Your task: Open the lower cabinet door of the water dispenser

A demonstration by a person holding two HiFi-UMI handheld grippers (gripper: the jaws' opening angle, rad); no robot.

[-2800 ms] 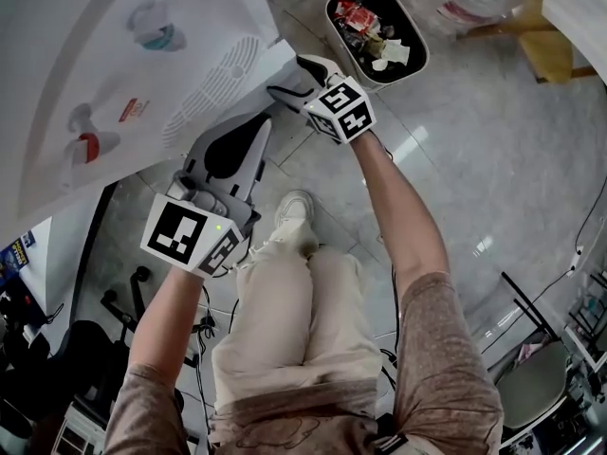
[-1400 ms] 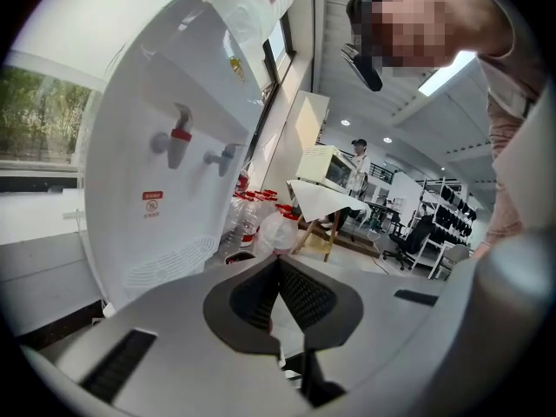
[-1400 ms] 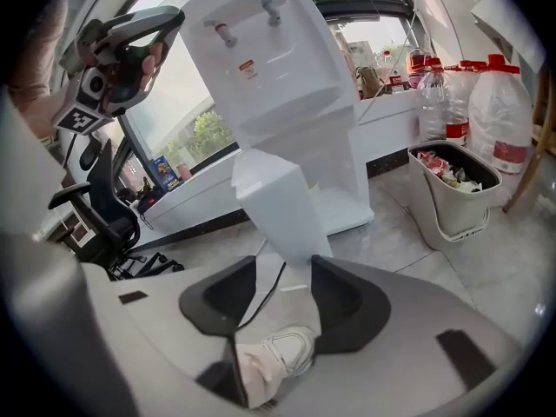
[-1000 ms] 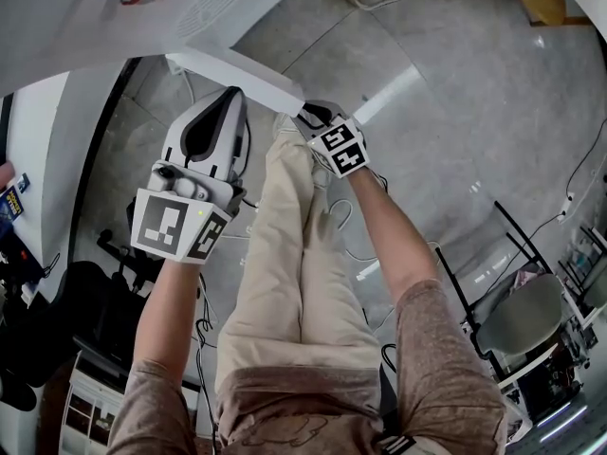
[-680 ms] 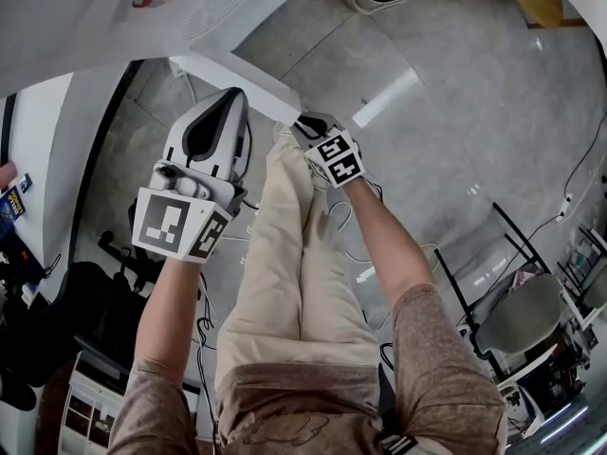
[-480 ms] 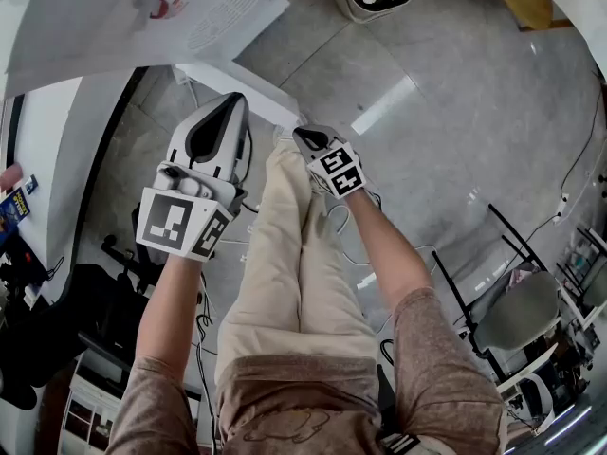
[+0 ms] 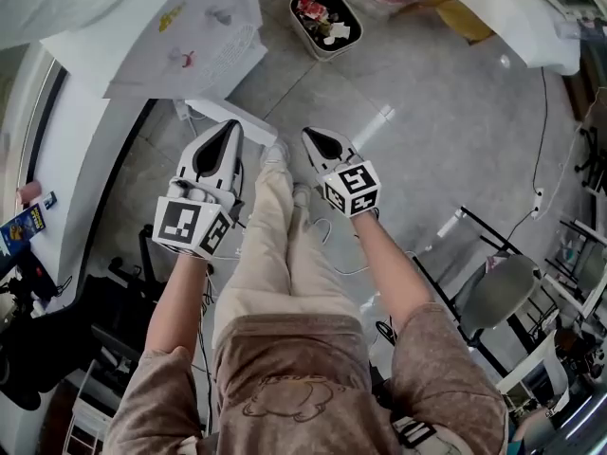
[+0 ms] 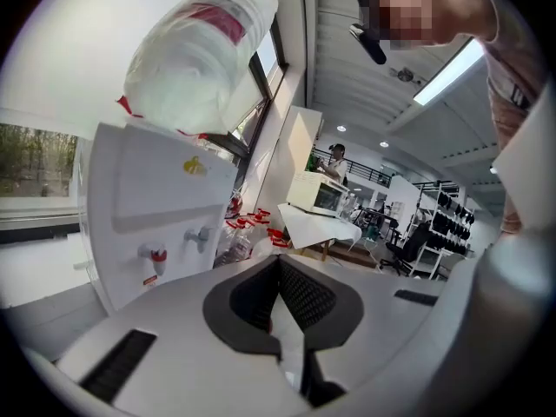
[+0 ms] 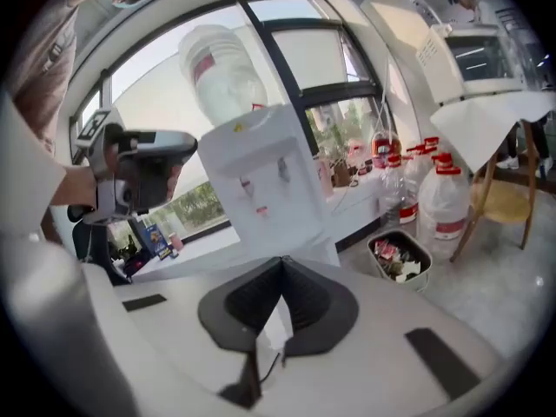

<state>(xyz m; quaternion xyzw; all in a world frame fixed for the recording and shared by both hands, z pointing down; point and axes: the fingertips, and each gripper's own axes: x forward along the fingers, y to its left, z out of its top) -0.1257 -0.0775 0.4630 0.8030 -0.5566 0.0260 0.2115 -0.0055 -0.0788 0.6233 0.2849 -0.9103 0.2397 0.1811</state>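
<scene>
The white water dispenser (image 7: pixel 180 36) stands at the upper left of the head view, with a bottle (image 8: pixel 195 59) on top. Its lower cabinet door (image 7: pixel 232 118) stands swung out from the base, towards my feet. My left gripper (image 7: pixel 228 126) hovers above that door with its jaws shut and nothing in them. My right gripper (image 7: pixel 308 136) hangs to the right of the door, apart from it, also shut and empty. The left gripper view faces the dispenser's taps (image 8: pixel 156 254). The right gripper view shows the whole dispenser (image 9: pixel 265 189) ahead, with the left gripper (image 9: pixel 143 168) at its left.
A full trash bin (image 7: pixel 325 22) sits on the floor right of the dispenser, with water jugs (image 9: pixel 443 202) and a cloth-covered table (image 7: pixel 512 17) beyond it. My legs (image 7: pixel 285 245) stand between the grippers. A chair (image 7: pixel 503 292) and floor cables lie to the right.
Both grippers have risen away from the door, the right one more, leaving the door's edge. The head view now takes in more of the dispenser and the floor.
</scene>
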